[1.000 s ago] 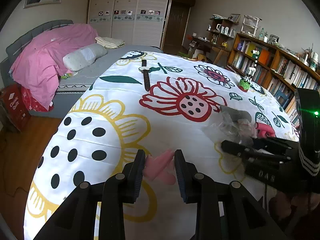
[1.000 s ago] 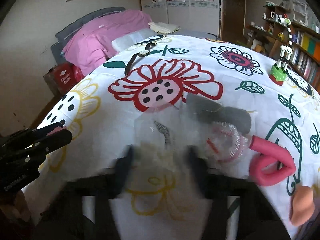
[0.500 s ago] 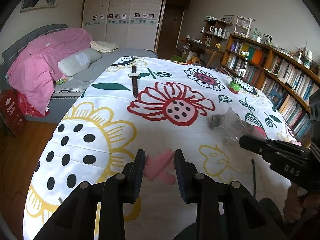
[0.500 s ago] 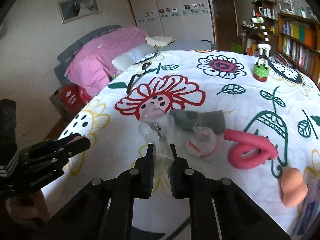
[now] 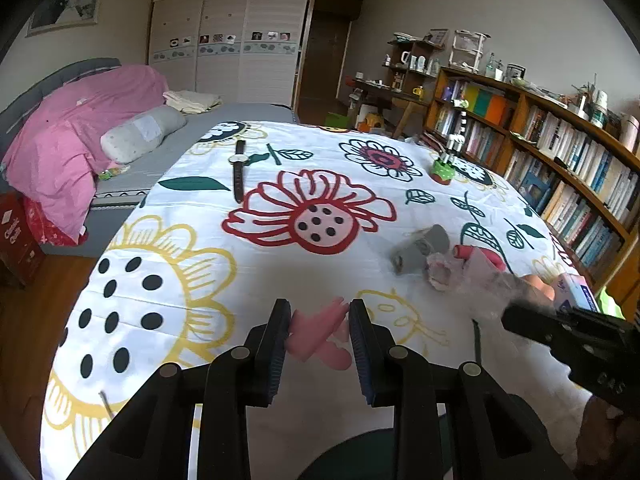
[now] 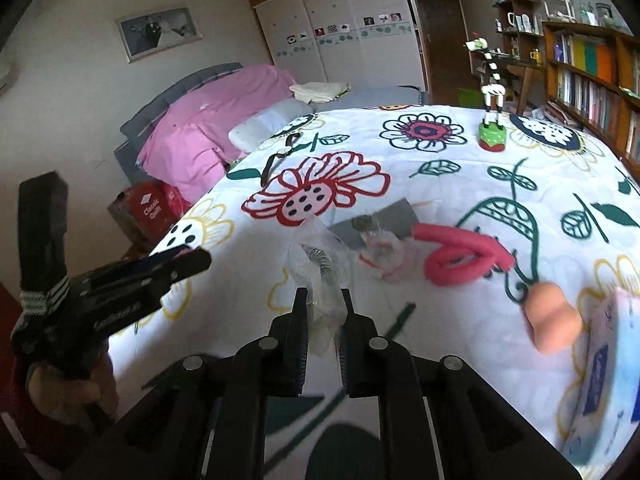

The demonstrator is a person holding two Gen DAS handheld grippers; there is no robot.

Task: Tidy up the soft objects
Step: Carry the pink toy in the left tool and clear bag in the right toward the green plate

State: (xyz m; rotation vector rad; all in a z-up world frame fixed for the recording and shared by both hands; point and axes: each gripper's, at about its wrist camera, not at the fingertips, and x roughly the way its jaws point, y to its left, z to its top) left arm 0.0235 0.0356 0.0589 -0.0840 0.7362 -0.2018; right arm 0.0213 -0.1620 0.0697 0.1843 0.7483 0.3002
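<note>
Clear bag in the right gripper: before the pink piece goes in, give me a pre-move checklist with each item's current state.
1. Right gripper shut on the clear bag: ok.
2. Left gripper shut on the pink piece: ok.
3. Bag lifted off the flowered cloth: ok; it hangs from the fingers.
4. Bag mouth open toward the left gripper: cannot tell, the plastic is crumpled and see-through.
5. Bag empty: not ok, a striped item already sits inside.
6. Path between the two grippers free: ok; the red foam loop and grey cloth lie farther back.
</note>
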